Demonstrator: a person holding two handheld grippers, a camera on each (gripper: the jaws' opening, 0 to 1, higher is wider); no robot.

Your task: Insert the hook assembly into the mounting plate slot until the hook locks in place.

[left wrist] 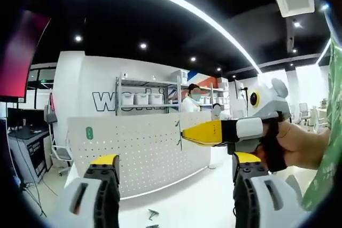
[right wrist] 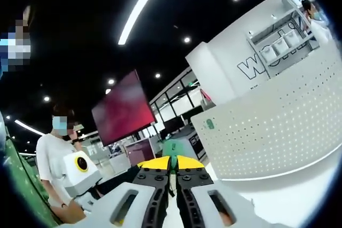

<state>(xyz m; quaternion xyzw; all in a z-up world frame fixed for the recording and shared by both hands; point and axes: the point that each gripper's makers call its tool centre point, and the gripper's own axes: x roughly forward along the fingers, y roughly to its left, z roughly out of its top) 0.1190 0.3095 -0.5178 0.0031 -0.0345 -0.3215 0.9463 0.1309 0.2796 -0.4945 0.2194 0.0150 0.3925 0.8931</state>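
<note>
Here, one pegboard point(left wrist: 144, 153), left claw point(left wrist: 176, 172) spread, right claw point(right wrist: 172, 177) pinching one hook point(right wrist: 172, 181).

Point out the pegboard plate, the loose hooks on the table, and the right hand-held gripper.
pegboard plate point(left wrist: 144, 150), left gripper view, perforated face.
loose hooks point(left wrist: 153, 214), left gripper view, upper hook.
right hand-held gripper point(left wrist: 184, 133), left gripper view, yellow tips.

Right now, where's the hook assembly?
In the left gripper view the hook is pinched at the tip of the right gripper, right at the face of the white pegboard, near its right end.
</note>
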